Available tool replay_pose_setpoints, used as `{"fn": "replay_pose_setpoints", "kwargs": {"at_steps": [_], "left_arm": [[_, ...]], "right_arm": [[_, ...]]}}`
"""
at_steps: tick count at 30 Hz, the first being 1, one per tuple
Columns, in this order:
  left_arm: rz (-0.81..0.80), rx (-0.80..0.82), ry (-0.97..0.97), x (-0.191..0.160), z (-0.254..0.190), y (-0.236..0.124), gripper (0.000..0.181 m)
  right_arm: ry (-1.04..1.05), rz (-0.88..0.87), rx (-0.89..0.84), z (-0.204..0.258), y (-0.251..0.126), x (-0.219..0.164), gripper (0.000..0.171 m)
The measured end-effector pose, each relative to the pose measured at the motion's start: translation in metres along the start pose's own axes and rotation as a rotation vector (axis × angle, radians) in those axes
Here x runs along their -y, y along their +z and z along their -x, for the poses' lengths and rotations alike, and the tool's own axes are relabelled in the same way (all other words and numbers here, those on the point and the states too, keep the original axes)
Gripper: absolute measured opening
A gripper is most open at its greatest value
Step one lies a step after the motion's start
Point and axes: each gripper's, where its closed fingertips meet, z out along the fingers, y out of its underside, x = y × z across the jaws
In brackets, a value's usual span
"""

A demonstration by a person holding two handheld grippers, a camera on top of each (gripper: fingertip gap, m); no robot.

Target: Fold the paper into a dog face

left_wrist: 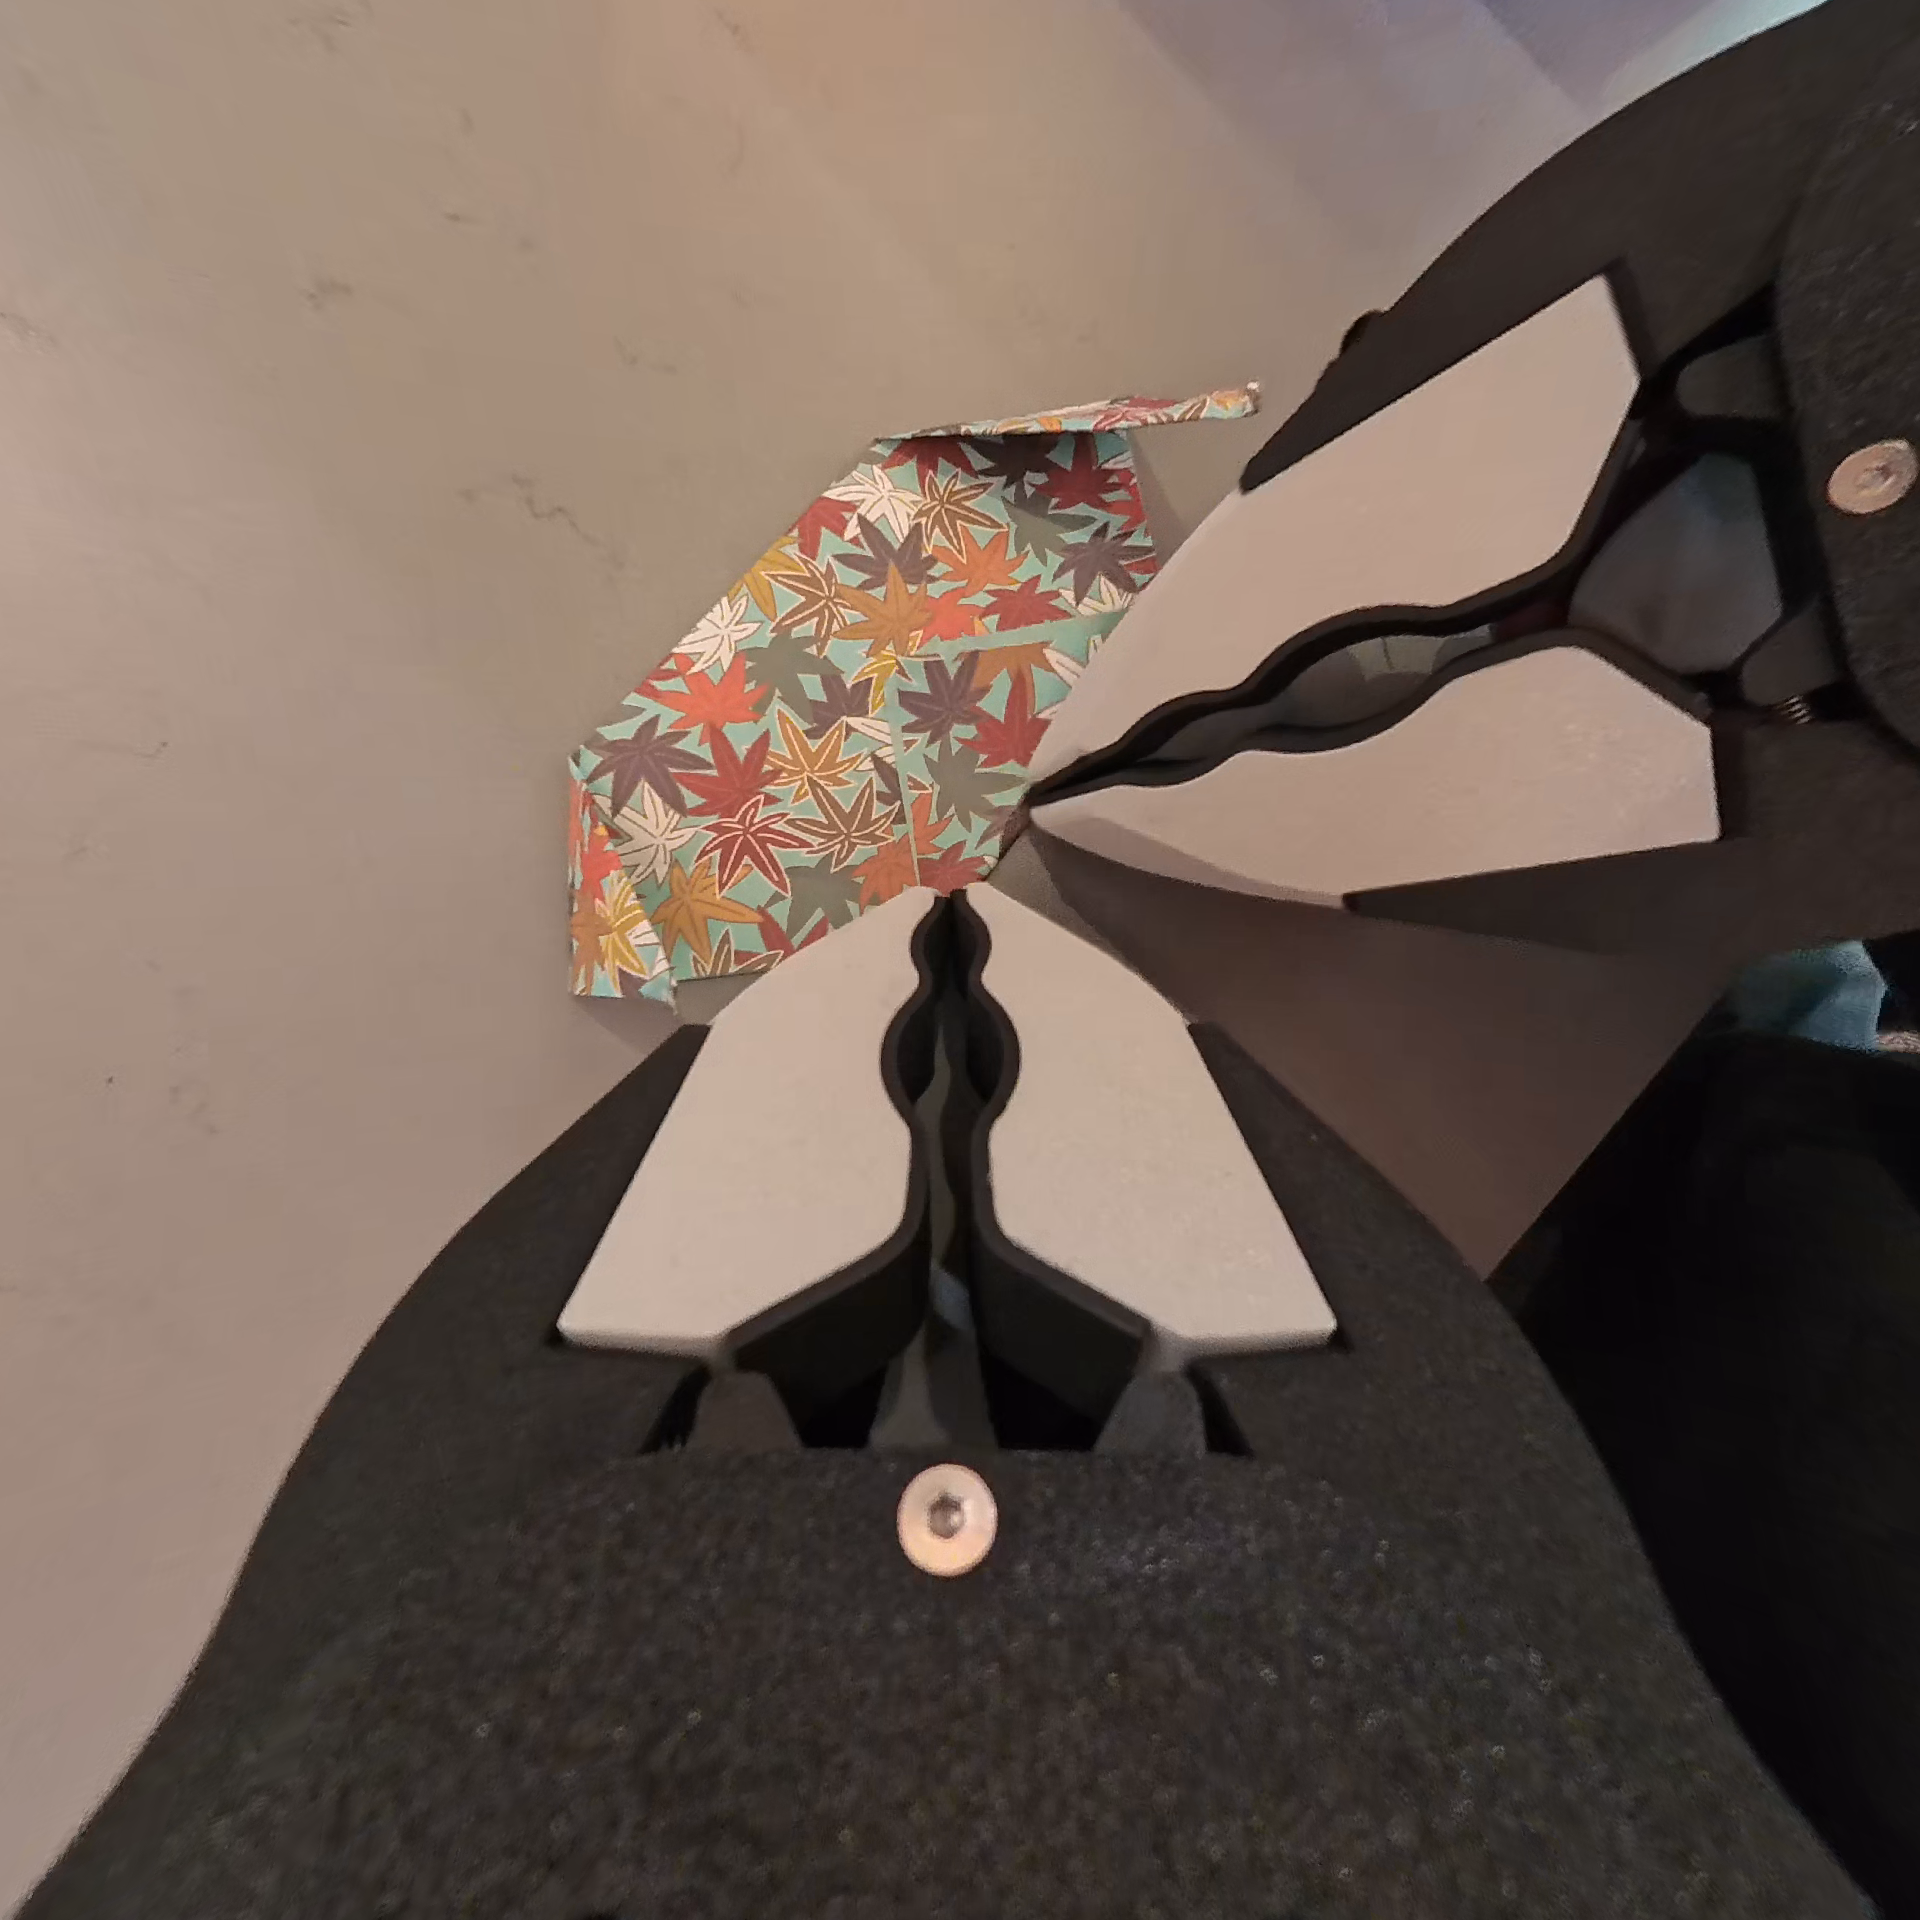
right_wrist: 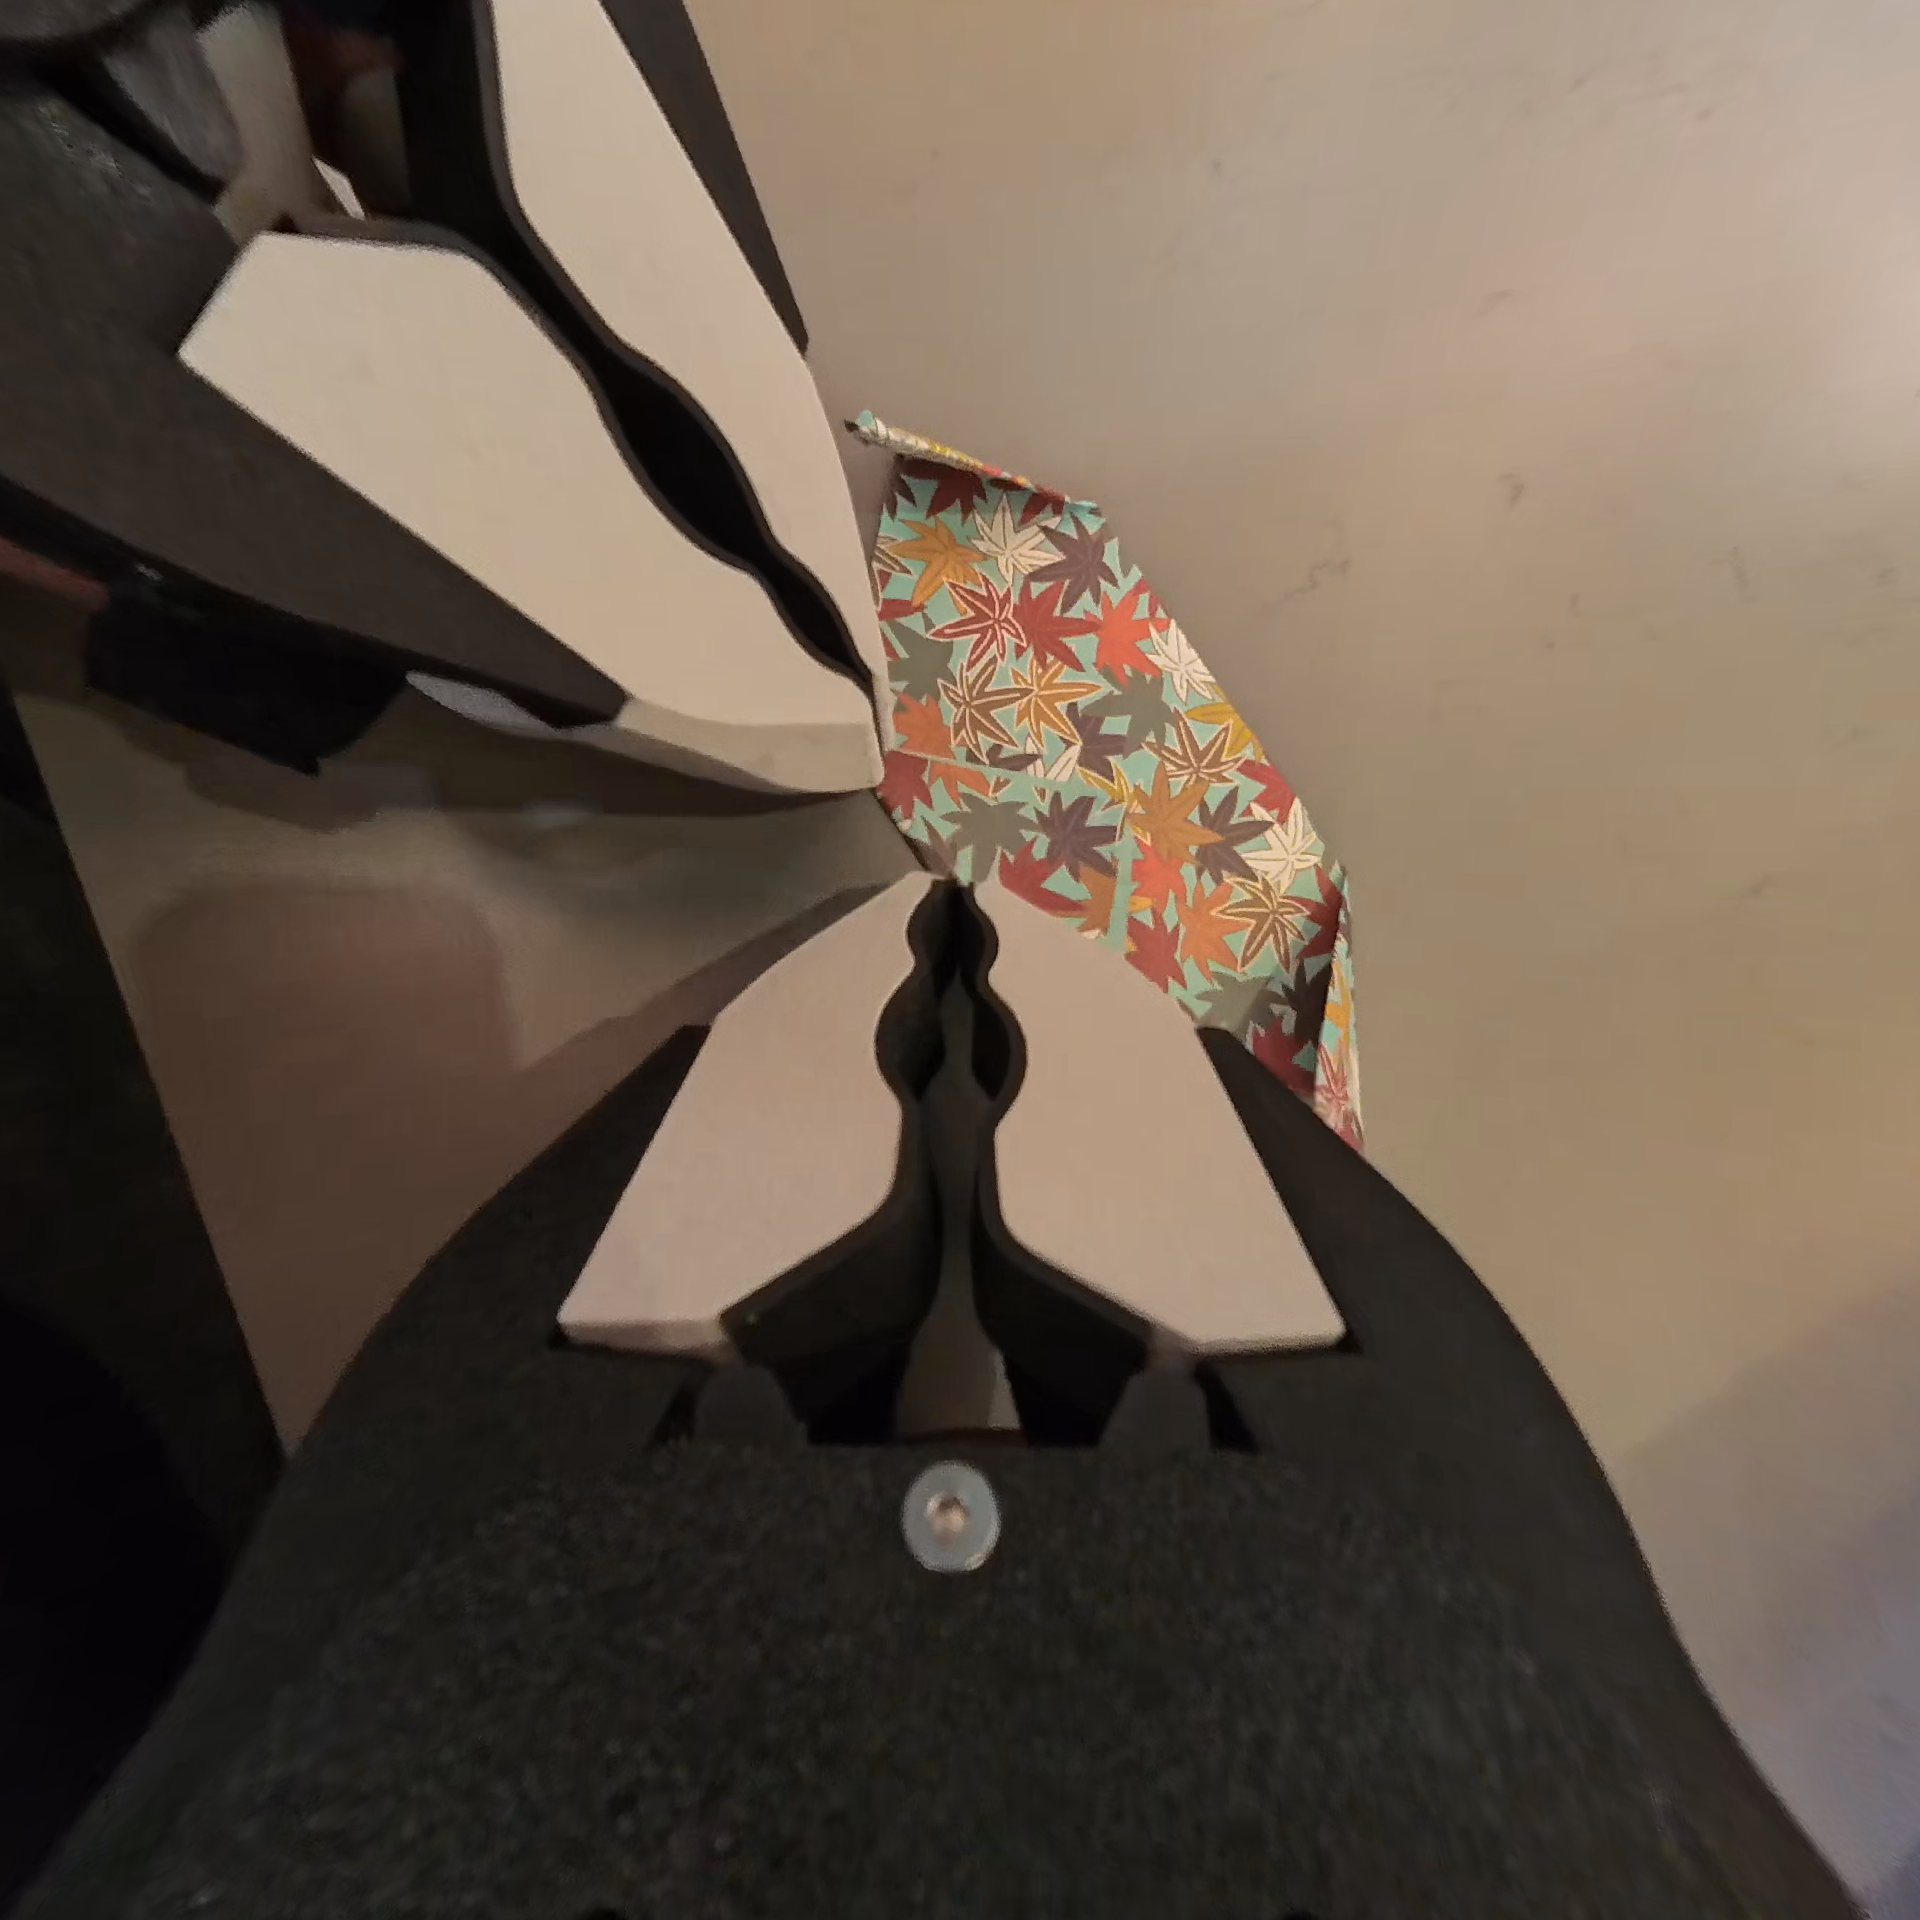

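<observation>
The folded paper (left_wrist: pixel 831 717) has a teal ground with coloured maple leaves and lies flat on the pale table (left_wrist: pixel 312 520). One flap stands up at its far edge and another at its left corner. My left gripper (left_wrist: pixel 951 906) is shut, with its tips touching the paper's near edge. My right gripper (left_wrist: pixel 1031 800) comes in from the right, also shut, with its tips at the paper's near right corner. In the right wrist view the paper (right_wrist: pixel 1101 769) lies ahead of my right gripper (right_wrist: pixel 951 888). My left gripper (right_wrist: pixel 878 727) touches the paper's left edge. No paper shows between either pair of tips.
The table top (right_wrist: pixel 1455 416) is pale and faintly marbled, and it runs on beyond the paper in both views. A dark area (left_wrist: pixel 1766 1247) lies at the near right, past the table's edge. The tips of both grippers are at nearly the same place.
</observation>
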Motion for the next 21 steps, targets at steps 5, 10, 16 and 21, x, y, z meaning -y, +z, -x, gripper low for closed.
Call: {"fn": "replay_pose_setpoints", "kwargs": {"at_steps": [5,10,16,21], "left_arm": [[0.0,0.002,0.0,0.0,0.0,0.0,0.0],[0.0,0.003,0.001,0.0,0.0,0.0,0.0],[0.0,0.004,-0.001,-0.001,0.0,0.0,0.0],[0.001,0.004,-0.012,0.0,0.0,0.0,0.0]], "right_arm": [[0.013,0.017,-0.018,-0.008,-0.006,-0.009,0.0],[0.024,0.026,-0.035,-0.014,-0.011,-0.016,0.0],[0.046,0.044,-0.072,-0.025,-0.017,-0.026,0.0],[0.048,0.043,-0.075,-0.024,-0.017,-0.026,0.0]]}}
